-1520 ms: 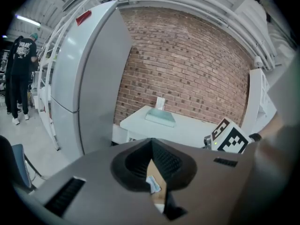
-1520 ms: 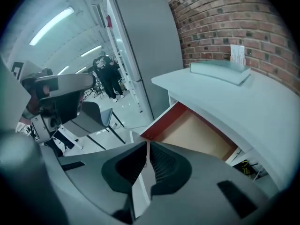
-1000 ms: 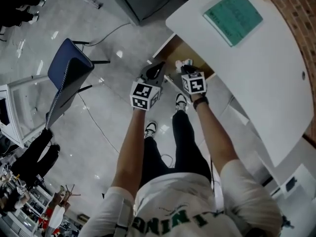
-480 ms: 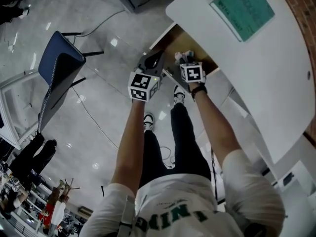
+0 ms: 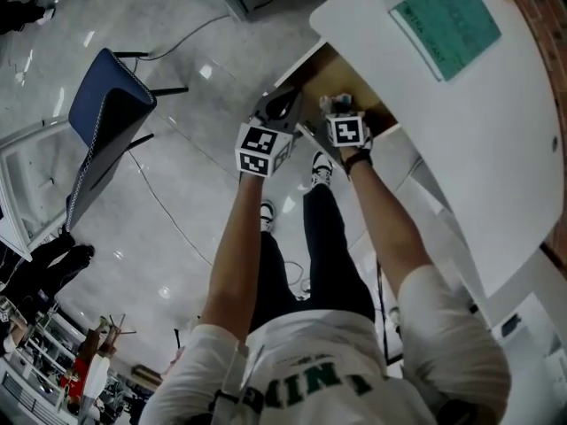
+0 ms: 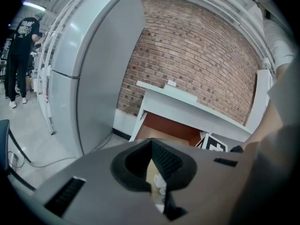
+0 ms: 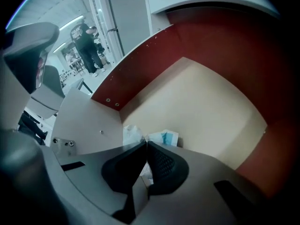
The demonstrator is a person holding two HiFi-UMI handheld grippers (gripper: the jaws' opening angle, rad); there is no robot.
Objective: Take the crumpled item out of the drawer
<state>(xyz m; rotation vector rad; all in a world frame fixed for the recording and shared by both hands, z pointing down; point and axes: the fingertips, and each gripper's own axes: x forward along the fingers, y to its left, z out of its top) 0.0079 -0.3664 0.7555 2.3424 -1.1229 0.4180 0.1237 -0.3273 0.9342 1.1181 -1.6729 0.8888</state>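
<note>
The wooden drawer stands pulled out from under the white desk. A crumpled white and light-blue item lies in the drawer's near corner. My right gripper is down inside the drawer, its jaws closing with the tips touching, and white folds of the item are pinched between the pads. In the head view the right gripper reaches over the drawer's front edge. My left gripper hovers just left of it, outside the drawer, shut on nothing.
A green pad lies on the desk top. A blue chair stands on the tiled floor to the left, with a cable nearby. A tall grey cabinet and a brick wall stand behind the desk. A person stands far left.
My right gripper has moved onto the crumpled item, which lay beside it a second ago. The left gripper has stayed beside it at the drawer's edge.
</note>
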